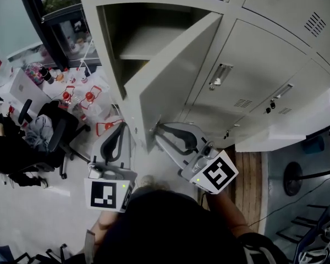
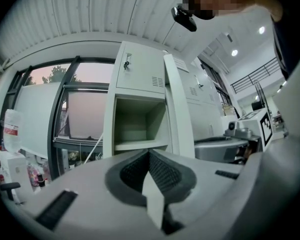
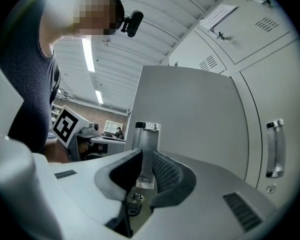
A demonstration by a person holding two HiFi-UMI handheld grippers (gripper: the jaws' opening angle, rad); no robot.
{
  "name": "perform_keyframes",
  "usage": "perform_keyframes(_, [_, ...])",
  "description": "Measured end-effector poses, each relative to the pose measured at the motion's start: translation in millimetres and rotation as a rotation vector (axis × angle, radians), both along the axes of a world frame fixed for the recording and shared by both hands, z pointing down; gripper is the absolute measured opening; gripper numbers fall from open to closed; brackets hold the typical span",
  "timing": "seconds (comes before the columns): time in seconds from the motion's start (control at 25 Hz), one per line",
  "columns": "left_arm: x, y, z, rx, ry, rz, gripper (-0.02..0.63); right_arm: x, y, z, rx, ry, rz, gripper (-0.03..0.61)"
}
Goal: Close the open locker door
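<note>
The grey locker door [image 1: 170, 76] stands swung out from its open compartment [image 1: 143, 37], which has a shelf inside. My right gripper [image 1: 159, 126] is at the door's lower edge, shut on the door's metal handle [image 3: 146, 144], which stands between its pads [image 3: 162, 169]. My left gripper [image 1: 122, 126] hangs just left of the door, apart from it. In the left gripper view it [image 2: 149, 154] is shut on nothing, its tips meeting, and it looks into the compartment [image 2: 137, 124] past the door's edge [image 2: 177, 109].
Closed lockers [image 1: 253, 65] with handles [image 3: 274, 149] fill the right side. A white counter [image 1: 297, 125] juts out at the right. At the left are a black office chair [image 1: 55, 131], red-capped bottles [image 1: 80, 95] and a window [image 2: 80, 114].
</note>
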State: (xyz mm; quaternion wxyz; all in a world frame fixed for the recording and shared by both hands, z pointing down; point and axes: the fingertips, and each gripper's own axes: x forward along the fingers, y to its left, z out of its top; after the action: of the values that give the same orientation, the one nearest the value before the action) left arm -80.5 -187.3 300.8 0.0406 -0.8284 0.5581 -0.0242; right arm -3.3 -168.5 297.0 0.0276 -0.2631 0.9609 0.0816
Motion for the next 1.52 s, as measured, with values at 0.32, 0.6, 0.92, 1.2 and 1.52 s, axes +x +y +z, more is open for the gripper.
perform_keyframes(0.32, [-19, 2, 1, -0.004, 0.019, -0.038, 0.002, -14, -12, 0, -0.006, -0.013, -0.012, 0.075])
perform_keyframes(0.6, [-39, 3, 2, -0.006, 0.027, -0.086, 0.002, -27, -23, 3, -0.008, -0.008, -0.008, 0.069])
perform_keyframes(0.92, [-52, -1, 4, -0.009, 0.029, -0.102, 0.002, -38, -31, 3, -0.013, -0.003, -0.011, 0.06])
perform_keyframes(1.2, [-64, -7, 5, 0.008, 0.005, -0.107, 0.002, -46, -39, 3, -0.026, -0.013, -0.017, 0.057])
perform_keyframes(1.52, [-77, -15, 4, -0.002, 0.023, -0.126, 0.002, -55, -52, 4, -0.077, -0.07, -0.04, 0.057])
